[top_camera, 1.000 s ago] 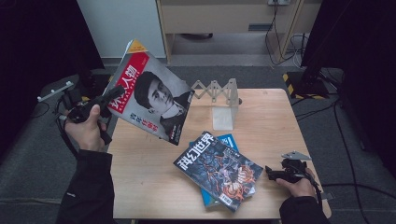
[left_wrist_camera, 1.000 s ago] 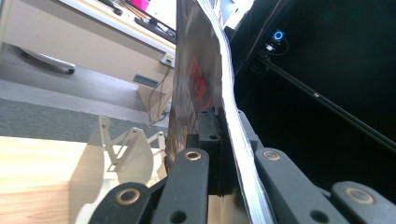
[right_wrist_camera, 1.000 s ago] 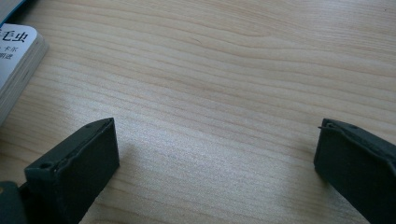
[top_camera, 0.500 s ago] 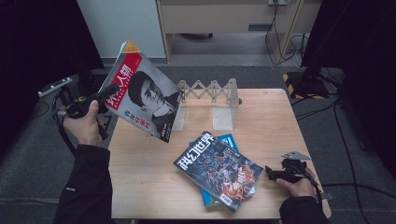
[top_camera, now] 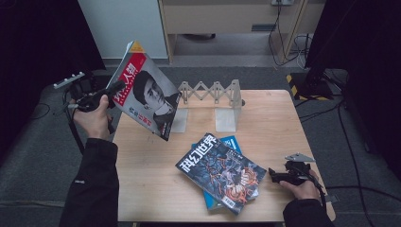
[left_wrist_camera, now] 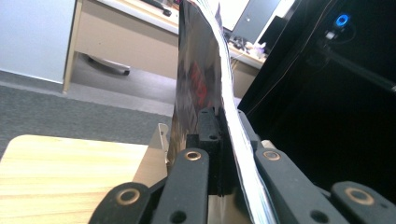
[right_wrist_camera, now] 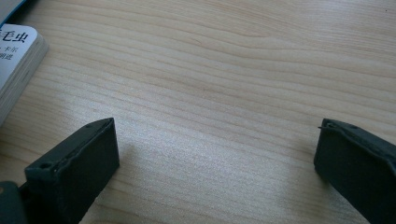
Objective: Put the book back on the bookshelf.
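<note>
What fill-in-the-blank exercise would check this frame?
1. The left gripper is shut on a ____.
2. The right gripper rests on the table with its jaws ____.
3. The magazine is held off the table's ____ edge.

Missing: magazine; open; left

Hidden and cropped
Your blue book (top_camera: 232, 142) lies mostly under the dark magazine (top_camera: 220, 172); at nine o'clock, the right gripper view's edge crops a book corner (right_wrist_camera: 16, 65).
</note>
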